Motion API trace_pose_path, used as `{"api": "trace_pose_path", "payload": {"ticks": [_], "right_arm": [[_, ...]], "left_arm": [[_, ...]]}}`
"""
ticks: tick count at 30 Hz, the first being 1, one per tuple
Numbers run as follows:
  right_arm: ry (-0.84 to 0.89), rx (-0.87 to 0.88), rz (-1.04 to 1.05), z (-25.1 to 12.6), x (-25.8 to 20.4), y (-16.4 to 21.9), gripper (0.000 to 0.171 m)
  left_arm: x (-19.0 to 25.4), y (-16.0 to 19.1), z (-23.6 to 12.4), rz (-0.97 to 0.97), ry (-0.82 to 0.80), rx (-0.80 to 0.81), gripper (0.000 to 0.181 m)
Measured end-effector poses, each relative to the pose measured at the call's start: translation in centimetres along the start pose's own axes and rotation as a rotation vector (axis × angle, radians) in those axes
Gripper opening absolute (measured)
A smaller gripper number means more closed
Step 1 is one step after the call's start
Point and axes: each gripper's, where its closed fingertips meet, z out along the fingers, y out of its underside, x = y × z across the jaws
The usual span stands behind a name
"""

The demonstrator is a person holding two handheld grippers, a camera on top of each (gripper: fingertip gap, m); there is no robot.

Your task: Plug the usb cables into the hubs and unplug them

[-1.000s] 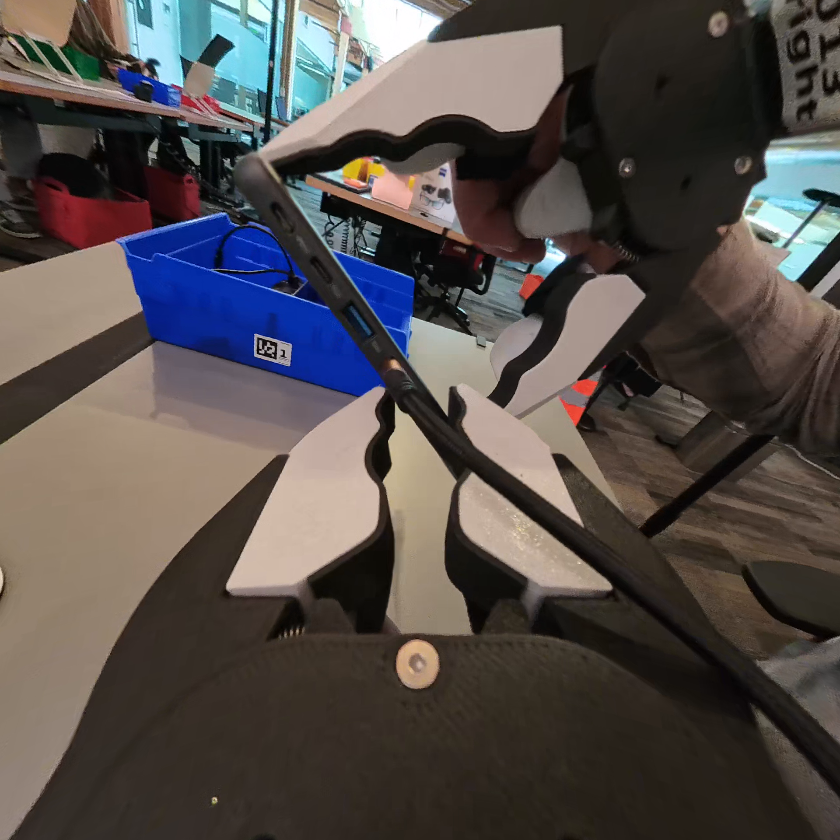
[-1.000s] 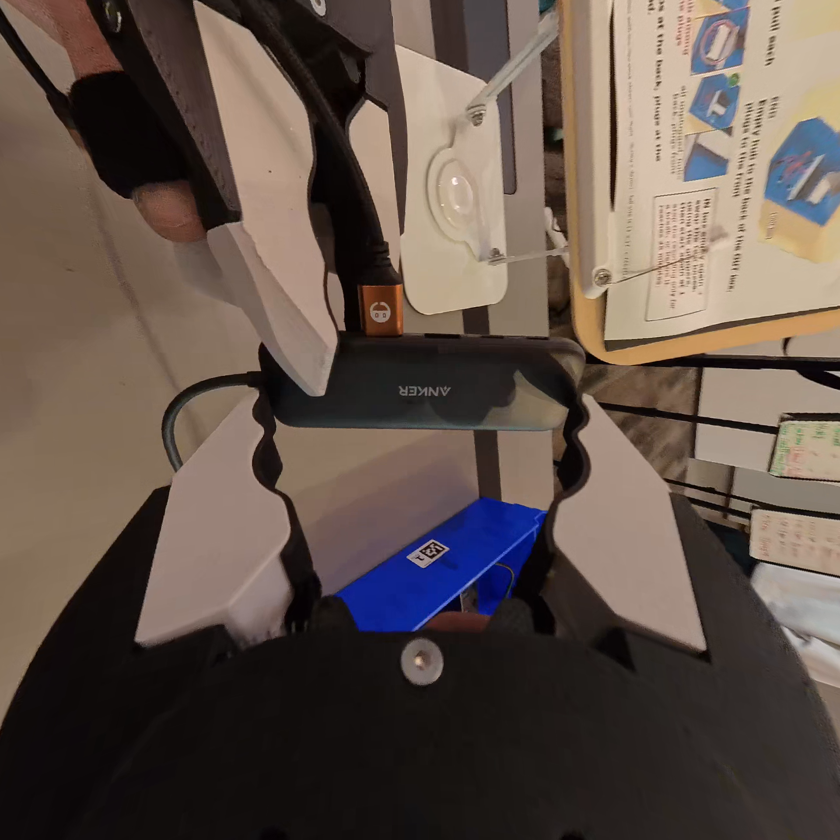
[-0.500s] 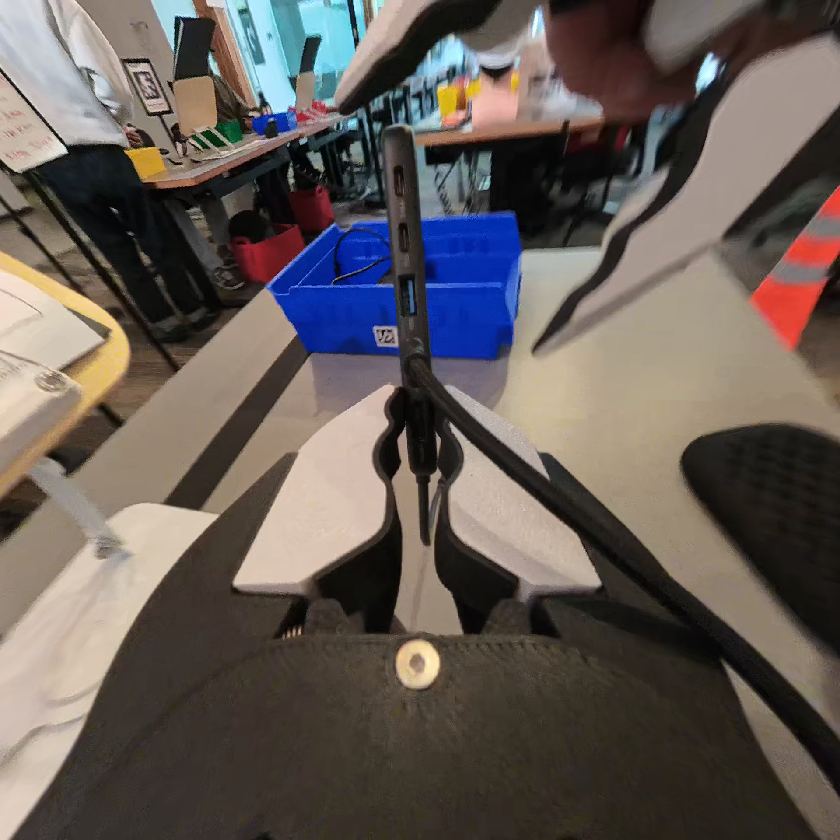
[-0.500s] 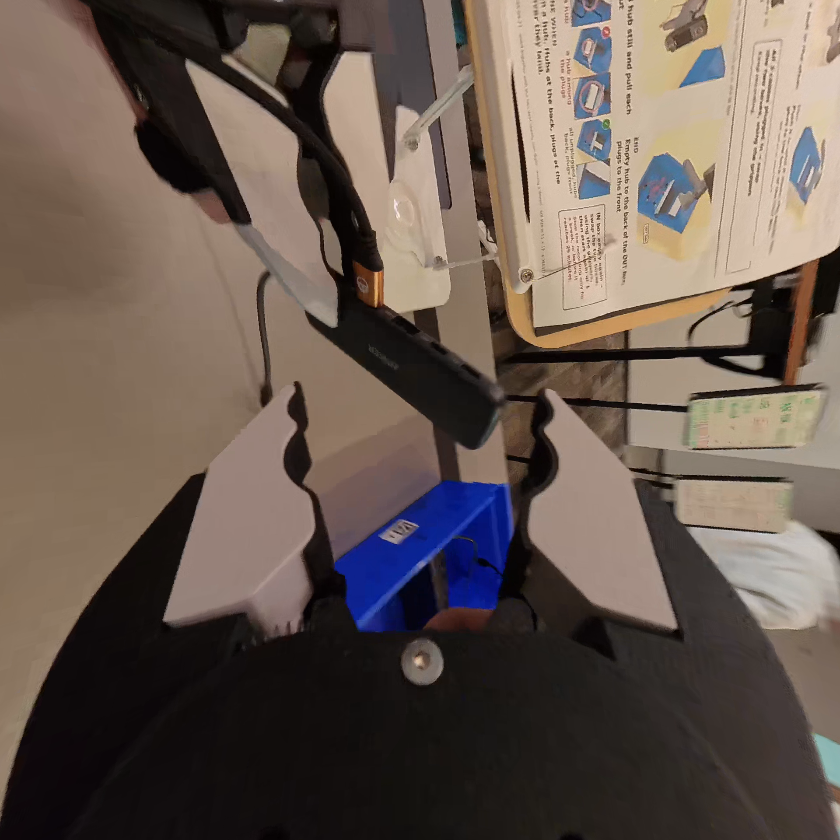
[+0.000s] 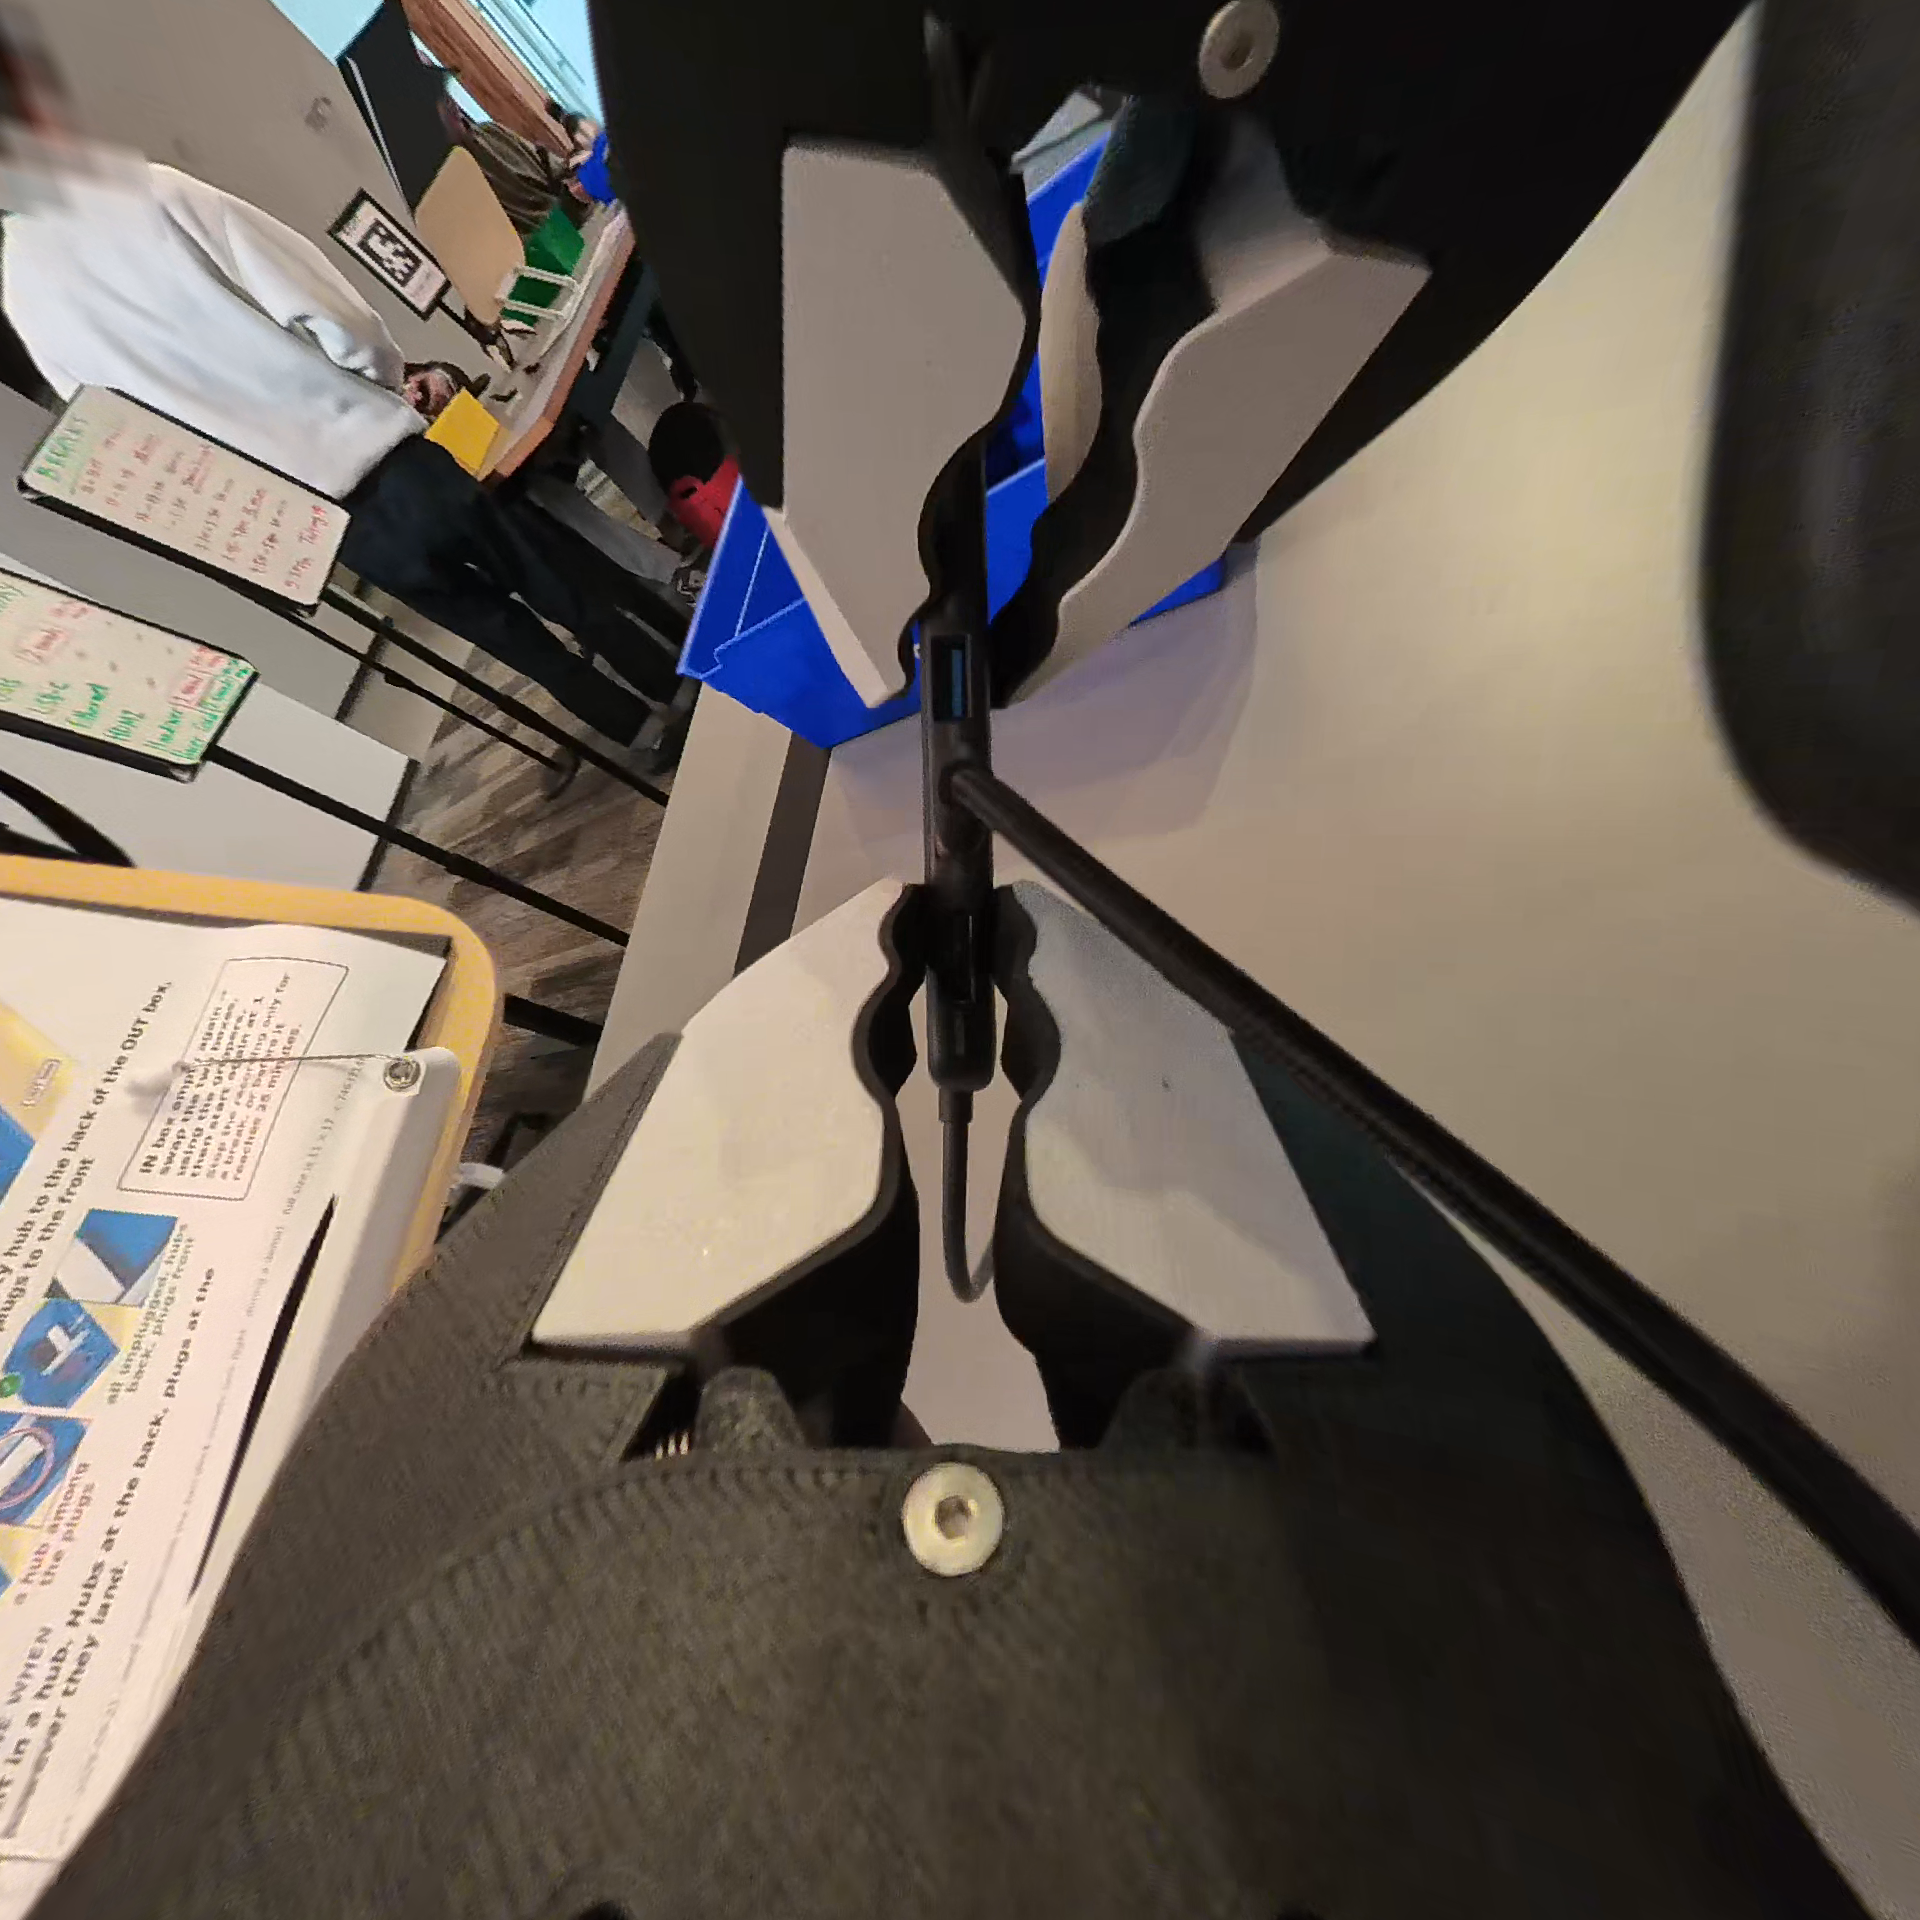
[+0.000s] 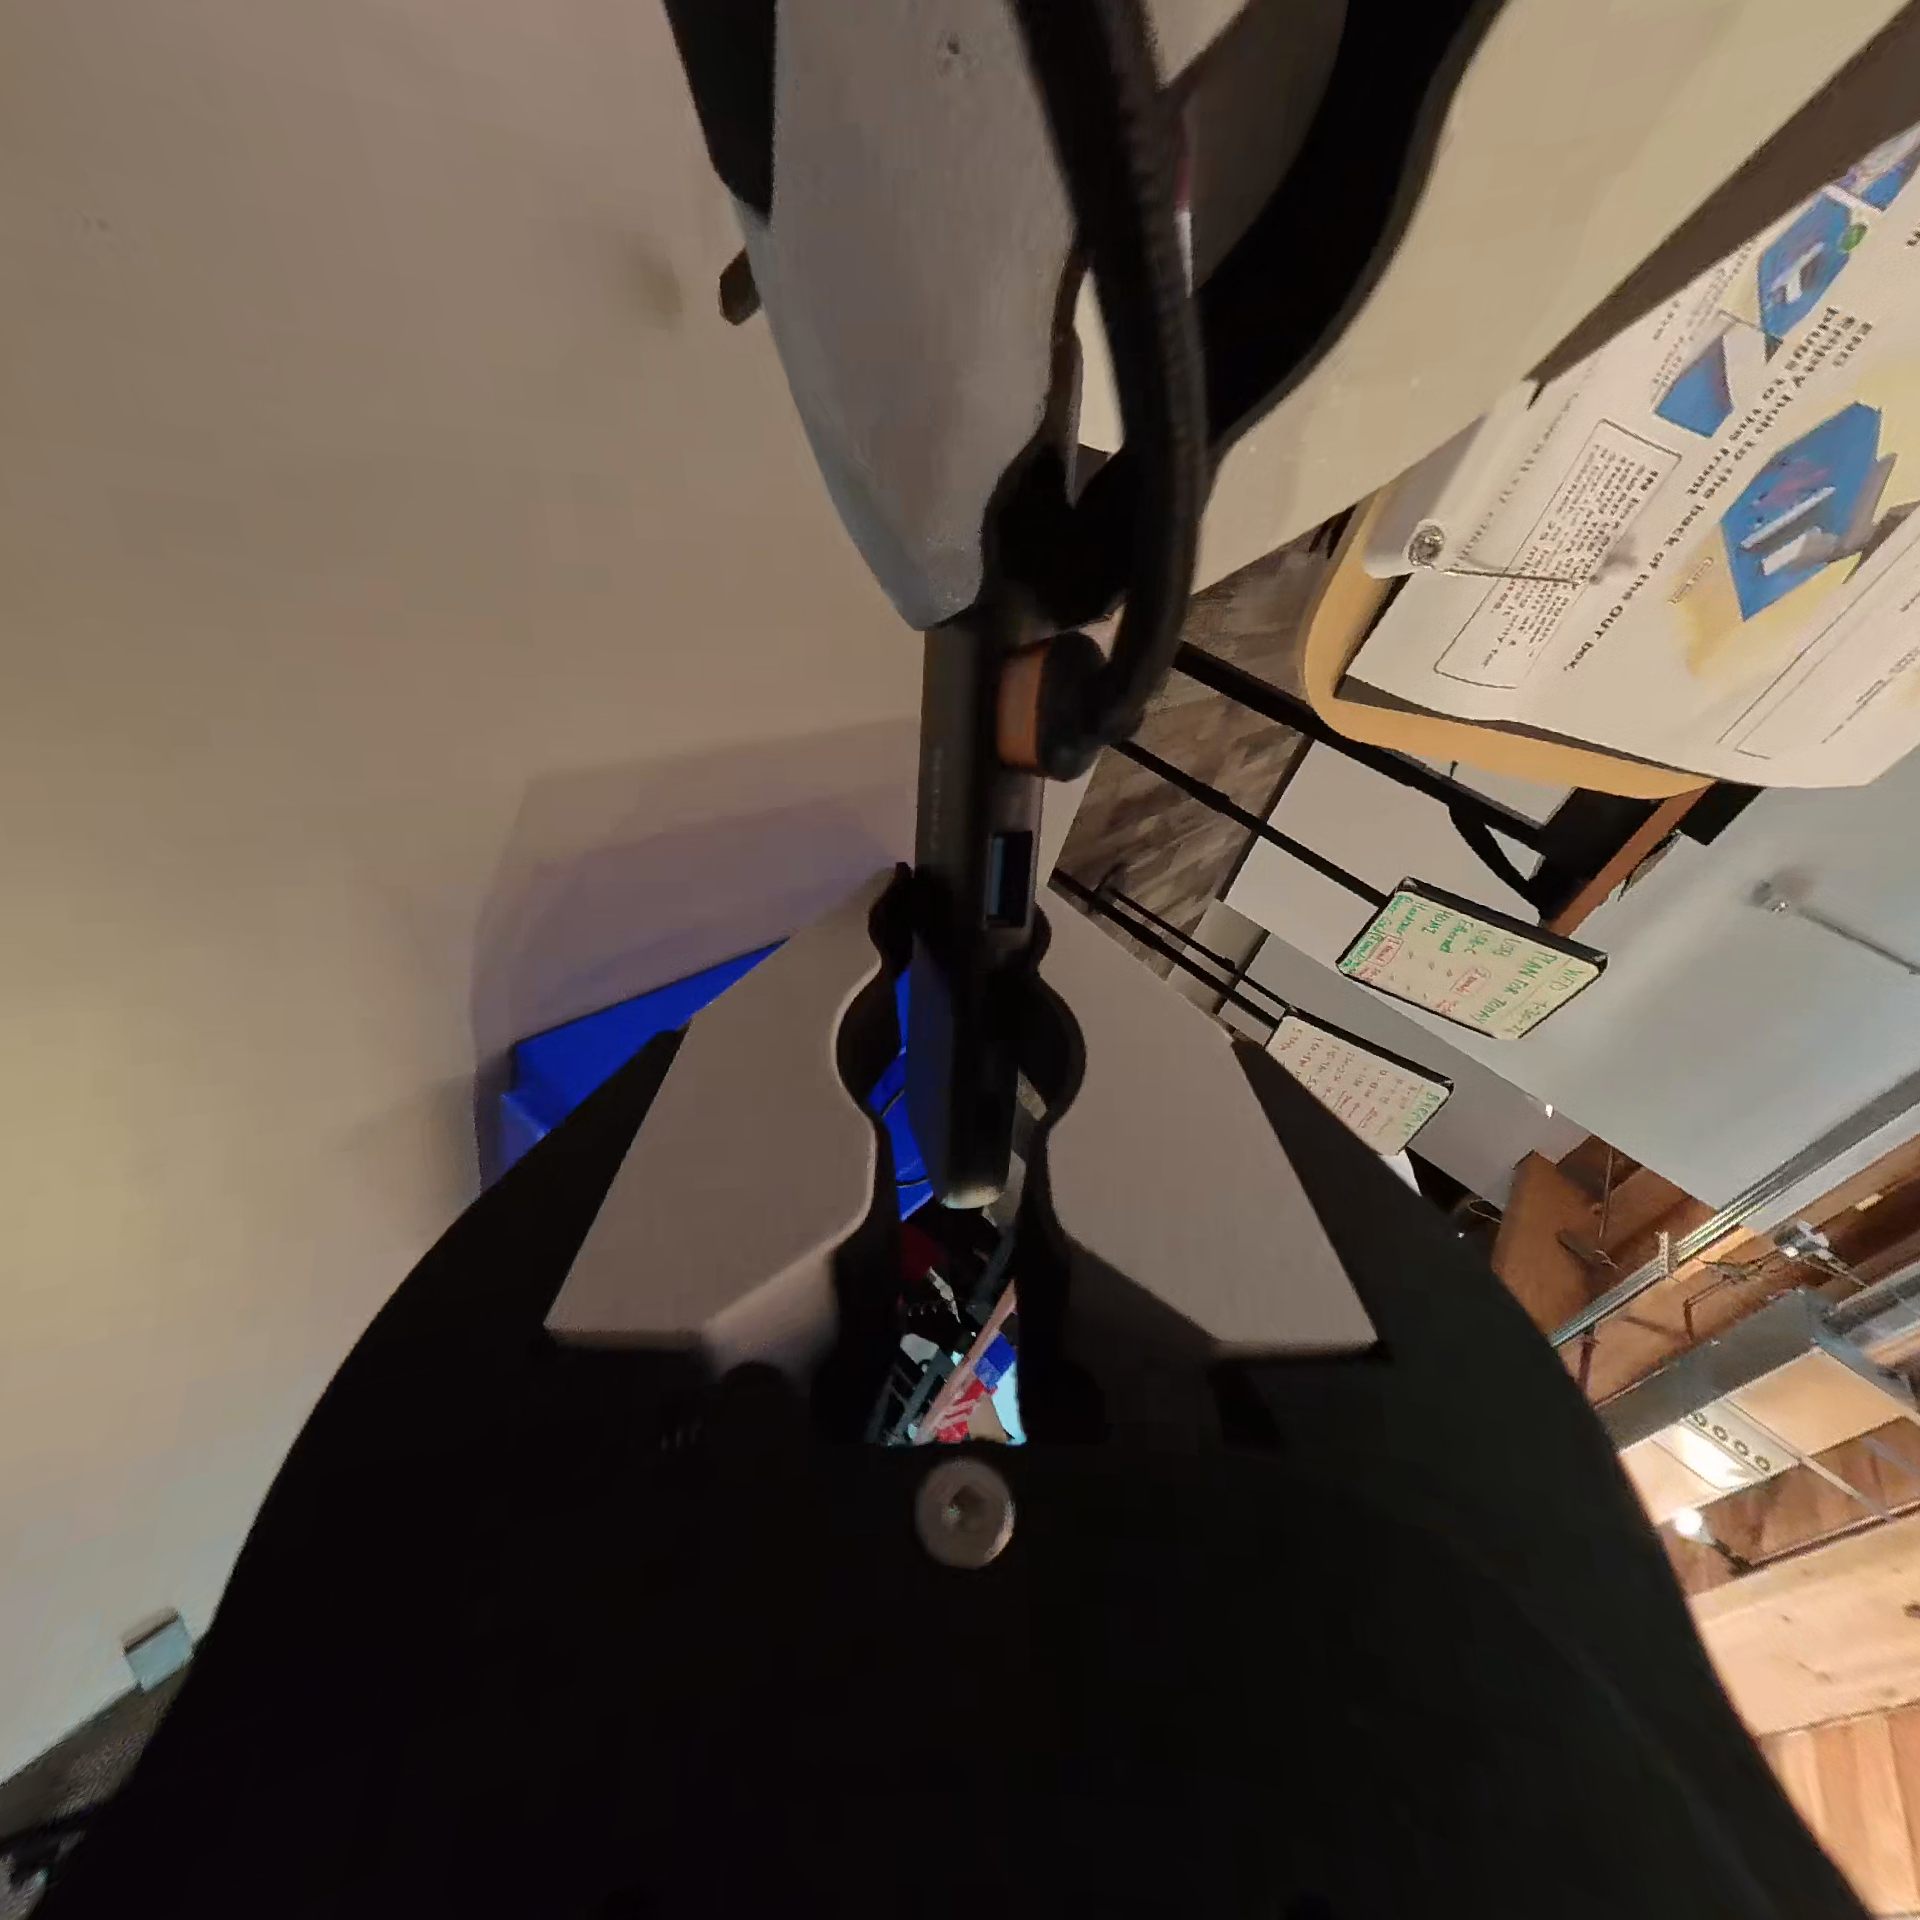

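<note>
While two hand-held grippers, left (image 5: 956, 940) and right (image 6: 966, 935), clamp one hub (image 5: 958, 831) (edge-on), one cable (image 5: 1351, 1081) stays plugged.

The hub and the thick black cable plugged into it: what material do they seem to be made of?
The hub looks like dark grey metal or hard plastic with a smooth matte finish and rounded edges; which one is unclear. The thick black cable seems to have a braided fabric sleeve, judging by its fine woven texture. Its plug has a copper-coloured, metallic-looking shell.
</note>
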Motion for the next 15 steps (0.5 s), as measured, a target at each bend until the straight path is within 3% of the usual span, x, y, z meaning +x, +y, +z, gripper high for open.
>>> {"api": "trace_pose_path", "payload": {"ticks": [7, 10, 13, 15], "right_arm": [[-0.056, 0.091, 0.186, -0.5, -0.9, 0.2, 0.01], [-0.066, 0.11, 0.268, -0.7, -0.7, 1.0, 0.01], [-0.101, 0.131, 0.39, -0.5, -0.8, 2.3, 0.01], [-0.128, 0.146, 0.479, -0.2, -1.0, 3.4, 0.01]], "left_arm": [[0.3, -1.1, -0.3, -0.011, 0.02, 0.047, 0.014], [-0.9, -1.6, -1.2, -0.04, -0.01, 0.086, 0.024], [-4.0, -1.9, -3.0, -0.094, -0.133, 0.136, 0.022], [-8.6, -1.6, -5.8, -0.171, -0.364, 0.159, 0.017]]}}
